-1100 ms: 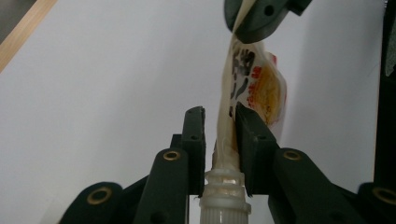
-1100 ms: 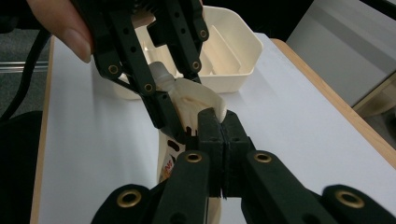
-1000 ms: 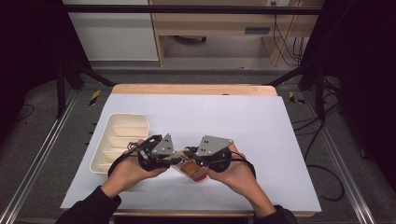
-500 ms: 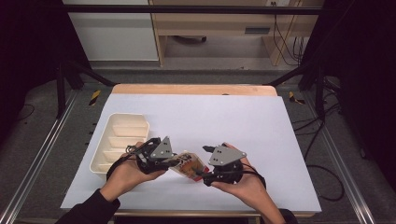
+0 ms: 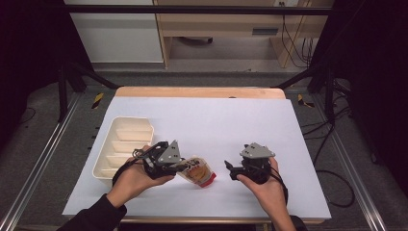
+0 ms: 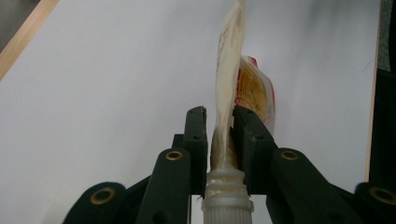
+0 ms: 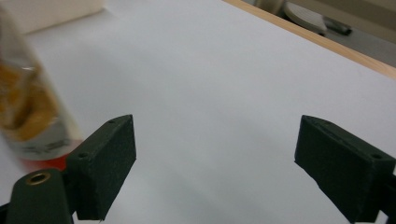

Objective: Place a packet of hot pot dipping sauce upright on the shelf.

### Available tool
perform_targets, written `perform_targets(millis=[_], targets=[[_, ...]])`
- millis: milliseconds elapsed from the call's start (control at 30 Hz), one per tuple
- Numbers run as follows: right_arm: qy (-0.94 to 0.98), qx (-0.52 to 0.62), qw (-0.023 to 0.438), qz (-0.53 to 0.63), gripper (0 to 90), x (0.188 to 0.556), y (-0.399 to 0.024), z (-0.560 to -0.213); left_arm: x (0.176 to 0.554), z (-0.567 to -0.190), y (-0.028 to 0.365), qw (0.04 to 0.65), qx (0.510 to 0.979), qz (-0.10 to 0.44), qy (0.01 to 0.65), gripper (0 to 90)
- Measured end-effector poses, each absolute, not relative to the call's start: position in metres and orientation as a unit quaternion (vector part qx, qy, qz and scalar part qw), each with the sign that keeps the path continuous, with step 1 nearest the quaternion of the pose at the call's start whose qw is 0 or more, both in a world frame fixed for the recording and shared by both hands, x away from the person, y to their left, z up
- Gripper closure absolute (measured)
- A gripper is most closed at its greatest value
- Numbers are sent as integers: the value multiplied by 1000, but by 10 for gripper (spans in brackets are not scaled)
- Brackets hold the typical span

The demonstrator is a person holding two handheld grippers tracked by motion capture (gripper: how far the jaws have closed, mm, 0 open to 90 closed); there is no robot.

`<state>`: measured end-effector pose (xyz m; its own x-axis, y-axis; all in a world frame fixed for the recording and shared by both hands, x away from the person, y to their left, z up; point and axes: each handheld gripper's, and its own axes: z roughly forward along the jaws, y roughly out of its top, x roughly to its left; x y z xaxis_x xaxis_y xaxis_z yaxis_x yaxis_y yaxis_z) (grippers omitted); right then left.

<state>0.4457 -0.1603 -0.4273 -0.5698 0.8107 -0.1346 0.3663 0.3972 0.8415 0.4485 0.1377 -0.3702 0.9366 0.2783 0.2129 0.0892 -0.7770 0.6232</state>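
A spouted food pouch (image 5: 197, 171), cream with orange print and a red bottom edge, hangs just above the white table sheet. My left gripper (image 5: 180, 166) is shut on its neck; in the left gripper view the jaws pinch the pouch (image 6: 229, 107) just beyond its ribbed white spout (image 6: 226, 200). My right gripper (image 5: 230, 170) is open a short way to the right of the pouch, apart from it. In the right gripper view its jaws stand wide with nothing between them, and the blurred pouch (image 7: 28, 112) shows at the left edge.
A cream tray (image 5: 122, 144) with several ribbed compartments lies at the left of the white sheet (image 5: 231, 125), behind my left hand. A wooden table edge (image 5: 199, 91) runs along the back. Metal rails flank the table.
My right gripper has let go of the pouch, opened and drawn away to the right. The left gripper keeps its hold on the pouch in about the same place.
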Motion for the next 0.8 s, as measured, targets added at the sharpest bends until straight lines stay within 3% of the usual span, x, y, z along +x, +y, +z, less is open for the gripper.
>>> perform_targets(millis=[300,600,800], targets=[[781,420,282,366,154,455,-176,-437,451,-358,118,308,936,152,77,757],[786,419,281,357,153,455,-174,-439,438,-327,89,196,964,178,-6,759],[784,418,286,358,153,455,-175,-438,439,-307,95,172,969,178,-18,758]])
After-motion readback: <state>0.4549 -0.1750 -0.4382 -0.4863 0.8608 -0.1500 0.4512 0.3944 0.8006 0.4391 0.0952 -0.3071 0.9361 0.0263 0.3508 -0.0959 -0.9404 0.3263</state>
